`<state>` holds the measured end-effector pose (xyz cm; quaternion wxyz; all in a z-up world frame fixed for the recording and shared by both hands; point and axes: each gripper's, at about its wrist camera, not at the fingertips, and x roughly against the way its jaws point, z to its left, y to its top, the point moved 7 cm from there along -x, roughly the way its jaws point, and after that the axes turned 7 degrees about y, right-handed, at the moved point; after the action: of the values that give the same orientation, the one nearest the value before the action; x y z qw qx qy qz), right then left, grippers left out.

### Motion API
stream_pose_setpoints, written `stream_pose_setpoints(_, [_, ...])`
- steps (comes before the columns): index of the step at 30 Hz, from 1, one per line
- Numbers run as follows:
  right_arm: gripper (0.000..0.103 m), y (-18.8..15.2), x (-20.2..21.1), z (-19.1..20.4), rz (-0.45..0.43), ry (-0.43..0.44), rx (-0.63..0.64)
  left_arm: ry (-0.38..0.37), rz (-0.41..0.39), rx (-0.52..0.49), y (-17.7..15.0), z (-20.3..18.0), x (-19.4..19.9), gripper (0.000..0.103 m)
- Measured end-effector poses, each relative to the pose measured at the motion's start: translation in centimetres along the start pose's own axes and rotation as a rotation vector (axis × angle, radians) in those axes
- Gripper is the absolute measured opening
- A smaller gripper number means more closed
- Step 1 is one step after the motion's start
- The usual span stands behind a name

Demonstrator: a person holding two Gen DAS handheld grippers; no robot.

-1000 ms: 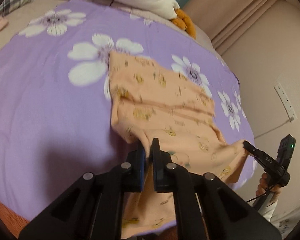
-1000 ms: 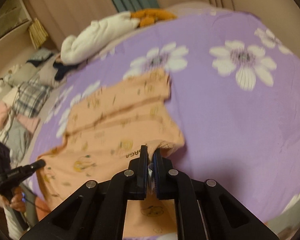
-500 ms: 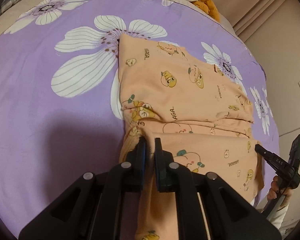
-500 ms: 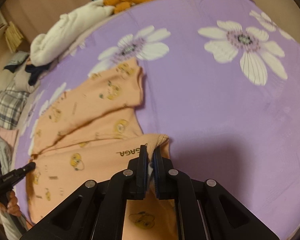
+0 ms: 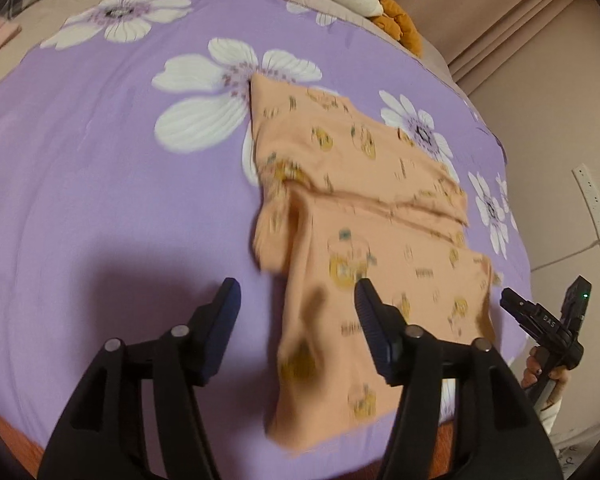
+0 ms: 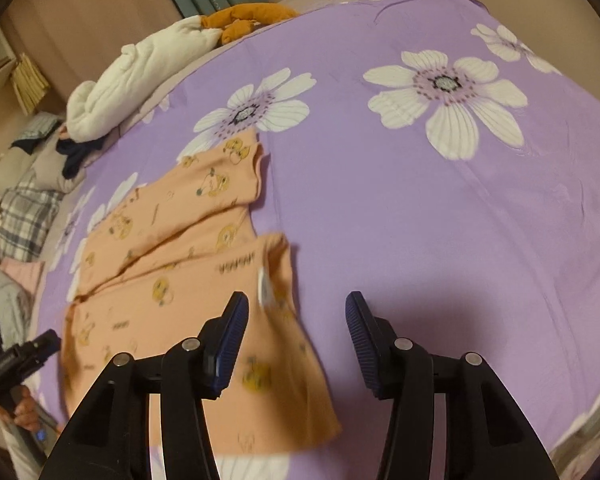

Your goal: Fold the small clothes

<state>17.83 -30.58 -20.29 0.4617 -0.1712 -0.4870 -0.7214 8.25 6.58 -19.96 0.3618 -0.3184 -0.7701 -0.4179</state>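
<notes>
Both claws just opened, empty.

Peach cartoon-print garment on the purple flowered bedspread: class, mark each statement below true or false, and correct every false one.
1. The peach cartoon-print garment lies on a purple flowered bedspread. True.
2. The left tongs clamp the garment. False: their jaws have just been opening and stand apart, pressing nothing.
3. The right tongs are open. True.
4. A white bundle lies on the garment. False: it lies apart, at the bed's far edge.
</notes>
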Motion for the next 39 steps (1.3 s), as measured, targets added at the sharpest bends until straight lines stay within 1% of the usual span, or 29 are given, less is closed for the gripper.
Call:
stream_pose_setpoints(3, [0.051,-1.6,0.2,-0.2,0.019,0.001,-0.007,-0.008,0.019,0.016,-1.7,0.3,0.2,0.062])
stream_pose_setpoints(8, [0.051,-3.7,-0.3,-0.8,0.058,0.013,-0.03,-0.008,0.059,0.015,-4.3,0.3,-0.4,0.062])
stream_pose_setpoints(9, [0.051,-4.0,-0.4,-0.8,0.07,0.011,-0.034,-0.011,0.062,0.018,-4.6,0.2,-0.4,0.062])
stream_pose_setpoints(12, [0.051,-4.4,-0.6,-0.6,0.069,0.013,-0.02,-0.012,0.054,0.007,-5.1,0.1,-0.3,0.06])
stream_pose_setpoints(14, [0.05,-4.5,-0.6,-0.3,0.067,0.022,-0.015,-0.031,0.063,0.024,-5.3,0.0,-0.4,0.054])
stream_pose_setpoints(15, [0.046,-4.6,-0.8,-0.1,0.071,0.03,-0.011,-0.048,0.079,0.027,-5.5,-0.2,-0.5,0.045])
stream_pose_setpoints(16, [0.043,-4.8,-0.9,0.1,0.075,0.033,-0.006,-0.061,0.093,0.017,-5.7,-0.5,-0.7,0.039])
stream_pose_setpoints(17, [0.038,-4.9,-1.0,0.3,0.079,0.032,0.005,-0.061,0.096,0.004,-5.9,-0.7,-0.7,0.037])
stream_pose_setpoints(19, [0.037,-5.2,-1.3,0.7,0.083,0.029,0.027,-0.047,0.092,-0.024,-6.1,-1.2,-0.9,0.026])
stream_pose_setpoints(20, [0.031,-5.4,-1.4,0.9,0.085,0.033,0.036,-0.05,0.097,-0.027,-6.2,-1.4,-1.1,0.023])
stream_pose_setpoints(21, [0.023,-5.5,-1.5,1.1,0.091,0.04,0.044,-0.057,0.103,-0.027,-6.3,-1.6,-1.2,0.015])
stream_pose_setpoints(22, [0.019,-5.7,-1.7,1.4,0.097,0.045,0.05,-0.064,0.11,-0.036,-6.4,-1.9,-1.4,0.005])
stream_pose_setpoints(23, [0.013,-5.8,-1.8,1.5,0.097,0.043,0.056,-0.057,0.107,-0.049,-6.4,-2.1,-1.5,0.007])
stream_pose_setpoints(25, [0.011,-5.7,-1.8,1.7,0.09,0.027,0.072,-0.041,0.085,-0.08,-6.2,-2.7,-1.1,0.007])
stream_pose_setpoints(27, [0.01,-5.4,-1.4,2.2,0.078,0.04,0.075,-0.06,0.063,-0.073,-5.6,-3.1,-0.2,0.006])
stream_pose_setpoints(30, [0.01,-4.2,0.4,3.2,0.04,0.08,0.085,-0.105,-0.008,-0.062,-3.8,-4.0,2.7,0.006])
stream_pose_setpoints(35, [0.01,-0.9,5.6,5.7,-0.109,0.151,0.134,-0.177,-0.139,-0.059,-0.9,-5.5,8.5,0.006])
stream_pose_setpoints(37, [0.01,0.1,7.9,6.9,-0.169,0.189,0.154,-0.213,-0.177,-0.063,-0.1,-6.1,10.6,0.006])
stream_pose_setpoints(39, [0.01,0.7,9.6,7.6,-0.214,0.219,0.164,-0.228,-0.211,-0.077,0.3,-6.6,12.4,0.006])
